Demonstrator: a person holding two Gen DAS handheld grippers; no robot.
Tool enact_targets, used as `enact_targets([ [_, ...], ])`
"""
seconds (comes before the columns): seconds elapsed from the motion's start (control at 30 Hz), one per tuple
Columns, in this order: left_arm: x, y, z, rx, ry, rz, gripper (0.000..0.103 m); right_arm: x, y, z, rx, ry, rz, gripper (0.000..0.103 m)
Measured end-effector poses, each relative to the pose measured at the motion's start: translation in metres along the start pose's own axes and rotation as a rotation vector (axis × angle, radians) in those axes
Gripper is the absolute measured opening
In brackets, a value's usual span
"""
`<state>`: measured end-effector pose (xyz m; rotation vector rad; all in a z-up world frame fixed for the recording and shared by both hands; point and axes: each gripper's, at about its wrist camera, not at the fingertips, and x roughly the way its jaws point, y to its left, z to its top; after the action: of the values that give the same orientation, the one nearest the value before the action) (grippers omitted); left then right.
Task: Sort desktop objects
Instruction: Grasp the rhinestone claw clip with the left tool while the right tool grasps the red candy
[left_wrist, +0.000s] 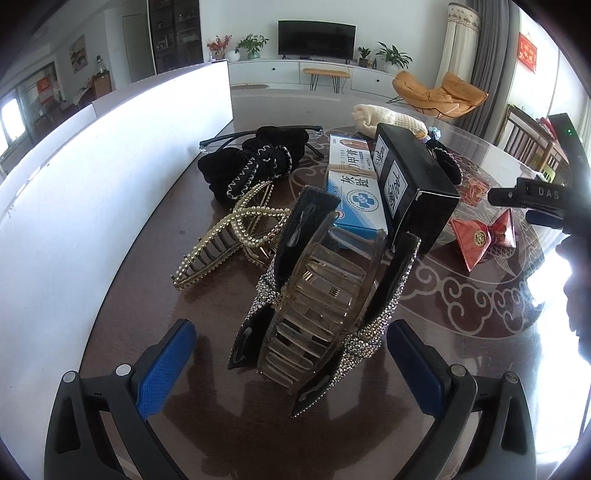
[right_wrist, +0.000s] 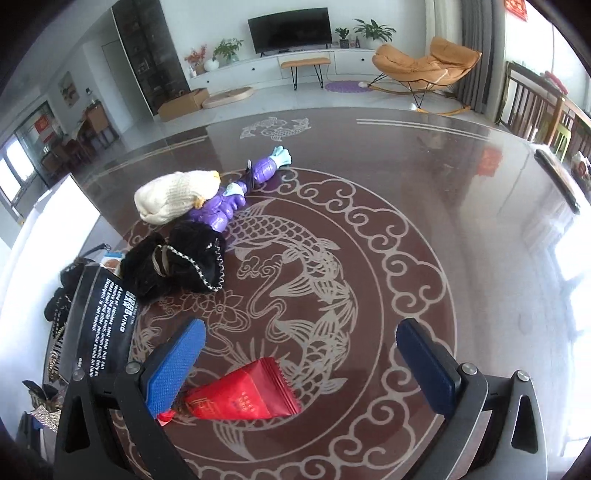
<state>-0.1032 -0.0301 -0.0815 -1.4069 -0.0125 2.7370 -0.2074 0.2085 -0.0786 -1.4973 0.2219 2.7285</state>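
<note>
- My left gripper (left_wrist: 291, 373): blue-padded jaws spread wide, nothing held; the rhinestone-trimmed black bow claw clip with smoky translucent teeth (left_wrist: 317, 299) stands between them, apart from both pads
- Just behind that clip: a gold pearl-studded claw clip (left_wrist: 225, 236), a black velvet scrunchie with white stitching (left_wrist: 251, 166), a blue-and-white medicine carton (left_wrist: 354, 199) and a glossy black rectangular box with white labels (left_wrist: 413, 184) leaning over the carton
- White panel (left_wrist: 92, 177) borders the dark glossy table with the pale fish pattern (right_wrist: 424, 206) on my left
- My right gripper (right_wrist: 301, 363): jaws also wide apart, empty; the red foil sachet (right_wrist: 243, 395) lies on the table just beside the left pad, contact not resolvable
- Further off: black fluffy scrunchie with chain (right_wrist: 177, 262), cream knitted pouch (right_wrist: 173, 195), purple plastic toy figure (right_wrist: 236, 192), touching in a loose heap
- Judgement: sorting looks early; hair items, boxes, sachet and toy lie mixed, no finished groups evident
- Likely next: close left on the bow clip
</note>
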Motion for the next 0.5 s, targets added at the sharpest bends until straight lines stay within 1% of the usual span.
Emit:
enact_targets([
  [0.07,-0.002,0.005,-0.001,-0.03,0.003,-0.04,0.103,0.007,0.0,-0.009,-0.059,0.041,-0.018,0.103],
  [0.13,-0.004,0.01,-0.001,-0.063,0.006,-0.095,0.103,0.001,-0.002,-0.025,-0.093,0.053,-0.005,0.103],
  [0.17,-0.005,0.012,0.0,-0.079,0.007,-0.123,0.103,-0.004,-0.004,-0.035,-0.101,0.059,0.016,0.103],
  [0.27,-0.015,0.019,0.0,-0.121,-0.004,-0.203,0.103,-0.032,-0.016,-0.071,-0.114,0.08,0.135,0.103],
  [0.33,-0.028,0.028,0.001,-0.149,-0.041,-0.275,0.103,-0.056,-0.025,-0.091,-0.119,0.062,0.199,0.103],
  [0.4,-0.038,0.038,0.001,-0.178,-0.074,-0.334,0.103,-0.077,-0.034,-0.106,-0.133,0.023,0.225,0.103],
  [0.43,-0.039,0.042,0.002,-0.184,-0.074,-0.358,0.103,-0.085,-0.038,-0.112,-0.141,0.007,0.227,0.103],
  [0.5,-0.035,0.043,0.006,-0.182,-0.038,-0.369,0.103,-0.094,-0.043,-0.118,-0.157,-0.01,0.232,0.103],
])
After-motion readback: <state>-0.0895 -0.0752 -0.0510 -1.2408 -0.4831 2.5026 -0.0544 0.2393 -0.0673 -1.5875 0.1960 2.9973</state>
